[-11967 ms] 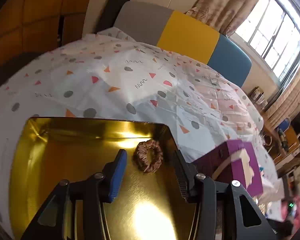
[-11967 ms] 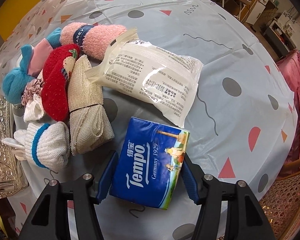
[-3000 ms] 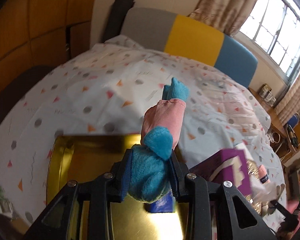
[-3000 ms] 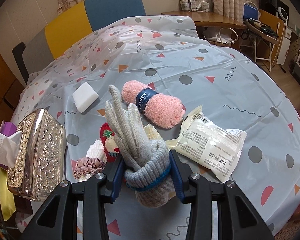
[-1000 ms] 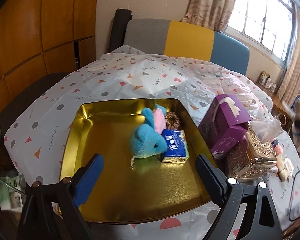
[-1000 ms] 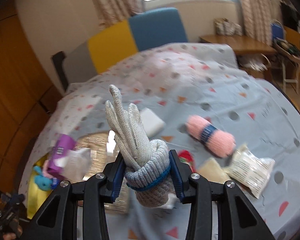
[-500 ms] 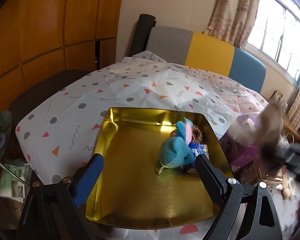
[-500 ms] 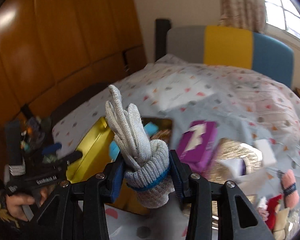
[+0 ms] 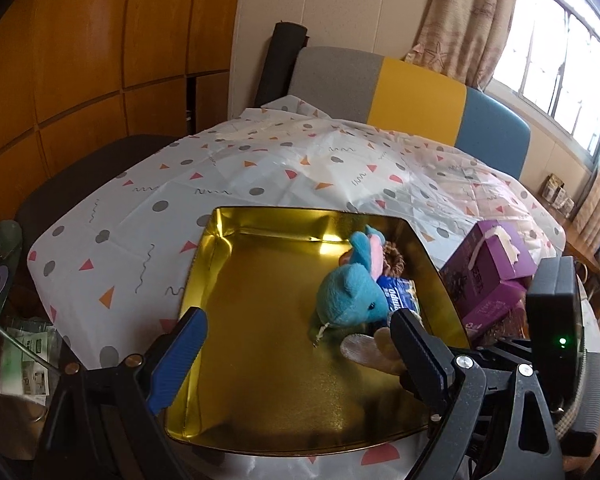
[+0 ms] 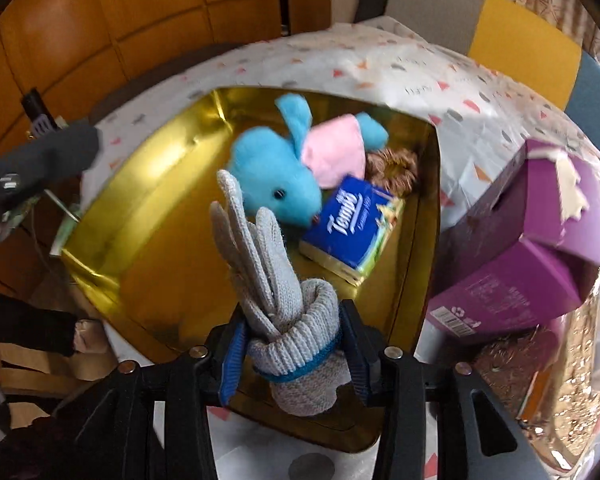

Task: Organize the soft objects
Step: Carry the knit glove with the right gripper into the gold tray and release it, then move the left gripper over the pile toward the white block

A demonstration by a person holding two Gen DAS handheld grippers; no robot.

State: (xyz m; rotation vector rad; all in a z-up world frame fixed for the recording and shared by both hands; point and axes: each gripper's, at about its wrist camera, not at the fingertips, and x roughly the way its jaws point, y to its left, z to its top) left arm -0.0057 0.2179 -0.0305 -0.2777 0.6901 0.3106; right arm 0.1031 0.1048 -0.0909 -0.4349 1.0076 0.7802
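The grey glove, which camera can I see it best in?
The right wrist view. There the rolled grey glove fills the middle, squeezed in the right tongs over the gold tray. The left wrist view shows only its fingertips peeking past the open left tongs.

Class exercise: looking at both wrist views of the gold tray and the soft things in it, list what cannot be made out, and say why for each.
- Hair scrunchie: right wrist view, partly behind the blue plush toy and tissue pack.
- Grey knit gloves: left wrist view, mostly hidden by the left gripper's finger.
- Purple tissue box print: right wrist view, motion-blurred.
- Gold tray near edge: hidden by the right gripper.
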